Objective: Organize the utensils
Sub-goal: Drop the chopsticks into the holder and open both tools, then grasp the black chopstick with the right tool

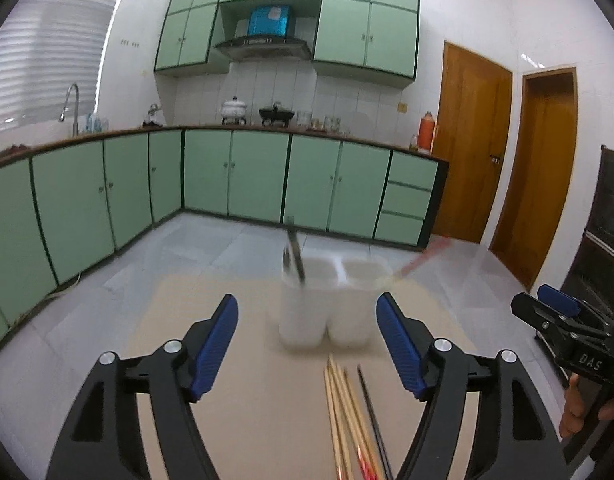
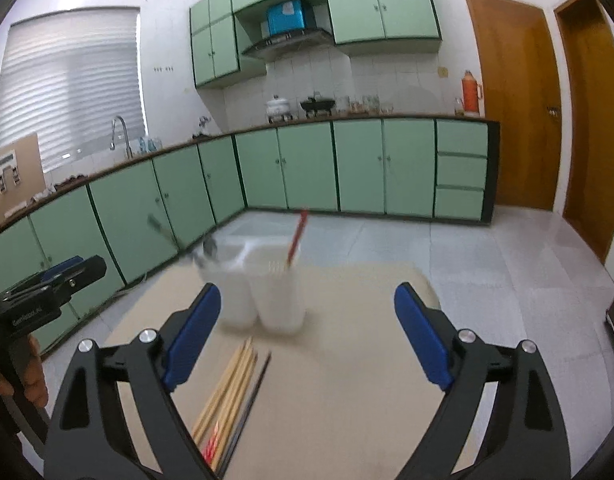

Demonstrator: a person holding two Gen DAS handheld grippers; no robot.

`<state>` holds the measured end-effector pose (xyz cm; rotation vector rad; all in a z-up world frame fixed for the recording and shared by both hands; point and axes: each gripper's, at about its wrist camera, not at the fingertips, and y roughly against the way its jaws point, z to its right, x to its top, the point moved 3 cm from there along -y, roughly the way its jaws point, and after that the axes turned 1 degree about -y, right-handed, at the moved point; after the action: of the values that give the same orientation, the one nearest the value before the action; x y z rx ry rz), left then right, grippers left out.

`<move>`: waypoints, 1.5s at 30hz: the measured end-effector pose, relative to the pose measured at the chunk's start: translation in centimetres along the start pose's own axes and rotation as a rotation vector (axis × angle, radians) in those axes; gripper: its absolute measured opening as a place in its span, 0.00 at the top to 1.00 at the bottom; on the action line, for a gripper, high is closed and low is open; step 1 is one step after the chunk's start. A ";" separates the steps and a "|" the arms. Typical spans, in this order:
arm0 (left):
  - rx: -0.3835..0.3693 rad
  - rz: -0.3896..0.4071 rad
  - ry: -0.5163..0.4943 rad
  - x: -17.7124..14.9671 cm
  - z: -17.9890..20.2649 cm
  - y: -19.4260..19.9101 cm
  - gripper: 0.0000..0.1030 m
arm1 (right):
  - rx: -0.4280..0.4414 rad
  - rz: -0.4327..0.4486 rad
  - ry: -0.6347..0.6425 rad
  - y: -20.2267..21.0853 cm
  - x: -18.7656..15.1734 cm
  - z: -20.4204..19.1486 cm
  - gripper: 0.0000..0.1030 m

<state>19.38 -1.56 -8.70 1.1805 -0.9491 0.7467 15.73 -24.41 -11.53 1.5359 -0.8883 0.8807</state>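
Both the left gripper [image 1: 307, 344] and the right gripper [image 2: 307, 332] stand wide apart above the desk [image 1: 243, 420] with nothing between their blue pads. A white two-compartment holder [image 1: 327, 304] stands on the far part of the desk with a dark utensil [image 1: 295, 256] in its left cup and a red one [image 2: 297, 240] in its right. The loose chopsticks [image 1: 347, 412], several wooden and one black, lie side by side on the near desk, just in front of the holder.
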 end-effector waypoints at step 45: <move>0.031 -0.342 -0.056 -16.5 -0.6 1.4 0.17 | 0.035 -0.408 0.061 0.2 -17.6 -3.4 0.46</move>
<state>11.23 -0.62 -23.14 1.3534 -0.7562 0.4573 7.48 -19.66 -26.75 1.6350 -0.4908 0.6433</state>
